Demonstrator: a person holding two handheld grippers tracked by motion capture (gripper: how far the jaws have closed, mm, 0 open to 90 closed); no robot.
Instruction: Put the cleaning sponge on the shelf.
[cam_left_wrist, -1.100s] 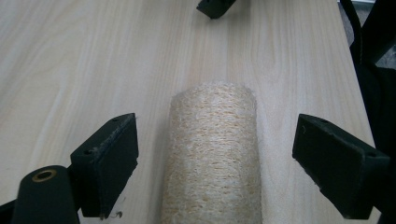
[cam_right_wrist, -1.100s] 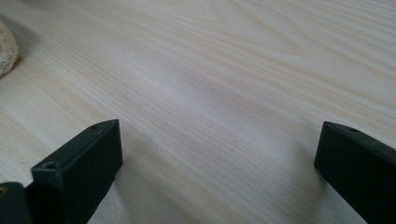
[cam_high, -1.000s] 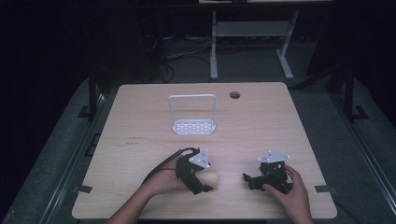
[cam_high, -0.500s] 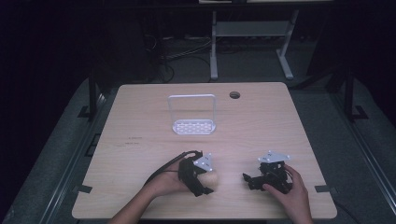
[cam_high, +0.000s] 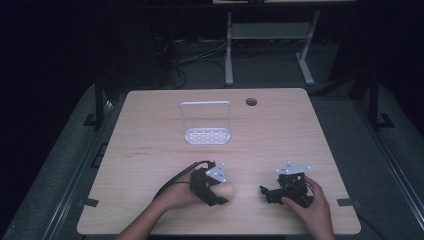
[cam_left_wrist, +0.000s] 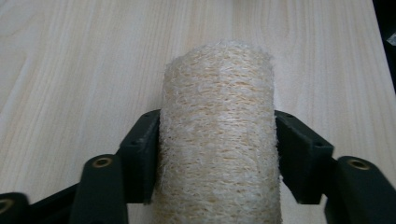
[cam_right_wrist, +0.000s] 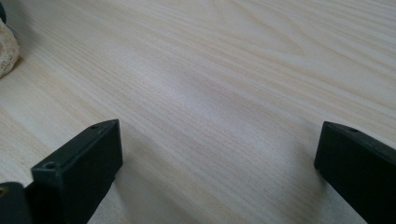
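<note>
Down at the near edge of the bench (cam_high: 150, 125), the left gripper (cam_left_wrist: 217, 135) has a loofah roll (cam_left_wrist: 218, 140) between its fingers (cam_left_wrist: 140, 149), and those jaws have just been closing in: both pads now sit flush against the roll's sides, clenched on it. From above, the roll (cam_high: 226, 190) lies on the wood a little left of the middle of that near edge, poking out past the left gripper (cam_high: 212, 187). Over towards the near right corner, the right gripper (cam_high: 280, 192) rests on the bench, its fingers (cam_right_wrist: 79, 168) spread wide with bare wood between them. Further back, near the centre, stands a white wire rack (cam_high: 206, 122). By the far edge sits a small round cable hole (cam_high: 251, 101).
</note>
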